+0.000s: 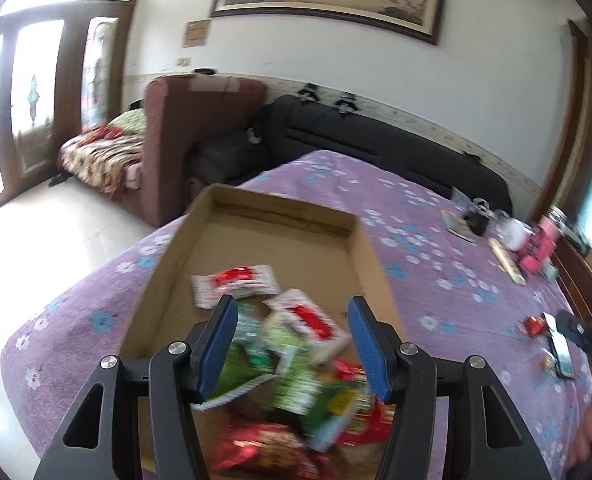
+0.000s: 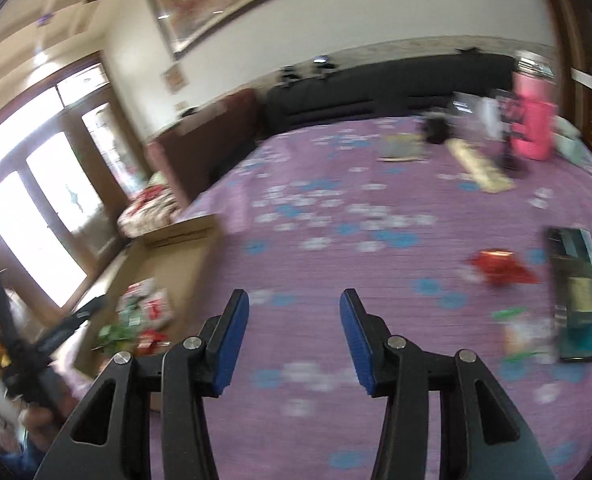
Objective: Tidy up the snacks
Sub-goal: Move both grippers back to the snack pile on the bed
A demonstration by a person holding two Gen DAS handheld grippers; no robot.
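The red snack packet (image 2: 500, 266) lying loose on the purple flowered cloth (image 2: 336, 240) looks like crinkly foil wrap: light, soft and a little slick, so it should give under the pads and is best pinched flat across its middle or by a sealed edge, not squeezed hard. It sits well to the right of the cardboard box (image 1: 370, 248), just left of a dark flat pack (image 2: 576, 296); a paler packet (image 2: 524, 336), too blurred to read, lies just in front of it.

The box is a shallow open tray. Its far half is bare; the near half holds a loose heap of packets: a white-and-red one (image 1: 236, 284) farthest in, another white-and-red one (image 1: 312, 320) beside it, green ones (image 1: 296, 384) and a red foil bag (image 1: 264, 448) nearest the front.

The left gripper (image 1: 292, 312) hangs over that heap with its jaws spread and nothing visibly pinched. The right gripper (image 2: 294, 300) is spread too and empty, over the cloth between box and red packet.
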